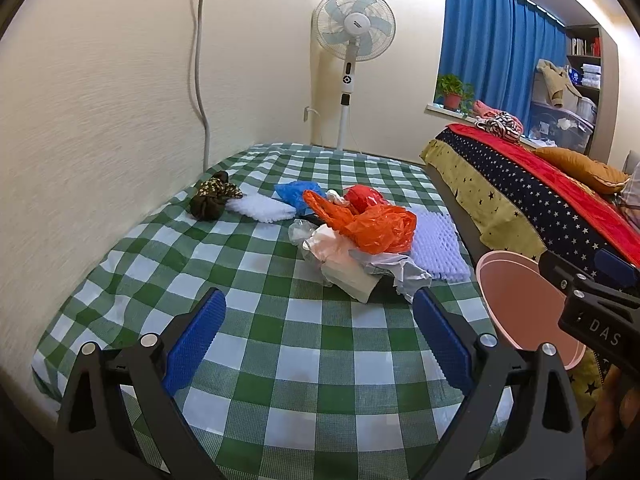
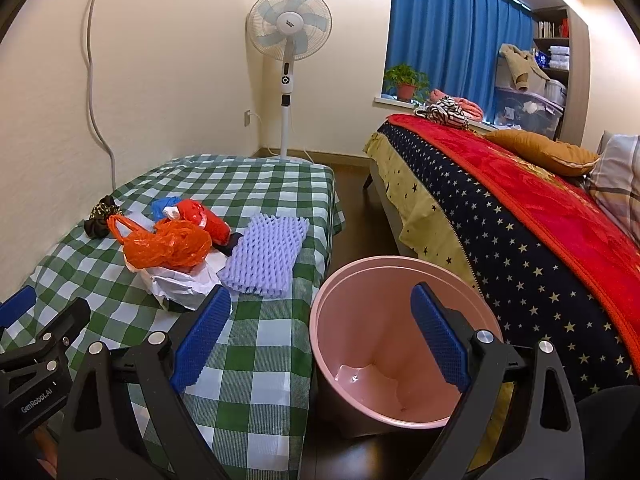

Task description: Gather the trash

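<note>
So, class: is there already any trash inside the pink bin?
No, the pink bin shows only its bare inside.

Pink bin [image 1: 516,304] half hidden behind right gripper; dark item under orange bag [image 2: 168,246] unidentifiable

The left wrist view looked forward between its own spread fingers, low and close over the green checked table [image 1: 256,360], toward the far corner where the fan [image 1: 353,24] stood at upper centre. The right wrist view faced the same way from further right, above the pink bin [image 2: 400,344] at lower centre, with the bed [image 2: 520,240] filling the right side. Both views shared the trash pile [image 1: 360,232], fan, blue curtain [image 1: 496,52] and bin rim.
</note>
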Demonstrator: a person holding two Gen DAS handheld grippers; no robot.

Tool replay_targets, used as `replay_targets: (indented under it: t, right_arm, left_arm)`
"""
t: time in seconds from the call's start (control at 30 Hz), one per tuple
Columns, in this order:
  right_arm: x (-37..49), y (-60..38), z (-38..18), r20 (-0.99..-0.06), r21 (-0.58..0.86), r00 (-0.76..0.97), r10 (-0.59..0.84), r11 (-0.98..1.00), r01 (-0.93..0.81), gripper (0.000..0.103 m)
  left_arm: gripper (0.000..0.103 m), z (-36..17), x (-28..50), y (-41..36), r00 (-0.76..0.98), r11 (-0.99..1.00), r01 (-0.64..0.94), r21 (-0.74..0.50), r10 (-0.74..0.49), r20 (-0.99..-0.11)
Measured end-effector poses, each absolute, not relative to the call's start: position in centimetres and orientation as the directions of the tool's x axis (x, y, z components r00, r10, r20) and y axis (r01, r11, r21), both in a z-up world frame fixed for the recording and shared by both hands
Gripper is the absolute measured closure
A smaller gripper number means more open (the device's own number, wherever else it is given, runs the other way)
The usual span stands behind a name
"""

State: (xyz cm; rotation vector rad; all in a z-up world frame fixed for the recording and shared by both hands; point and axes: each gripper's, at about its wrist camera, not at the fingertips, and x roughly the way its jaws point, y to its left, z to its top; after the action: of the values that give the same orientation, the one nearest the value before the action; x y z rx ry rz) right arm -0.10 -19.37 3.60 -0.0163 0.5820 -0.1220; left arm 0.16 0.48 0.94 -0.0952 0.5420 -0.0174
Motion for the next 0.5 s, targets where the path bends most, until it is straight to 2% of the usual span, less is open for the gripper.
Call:
replay_targets:
  t: [0.5]
  right_arm:
    - [-0.09,-19.37,3.65,-0.546,-0.050,0.829,-0.119,0.993,0.109,0.013]
  left_arm:
    - [0.012,1.00,0.25,0.73,0.856,0.995,-0.011,-0.100,-0.042,-0.516]
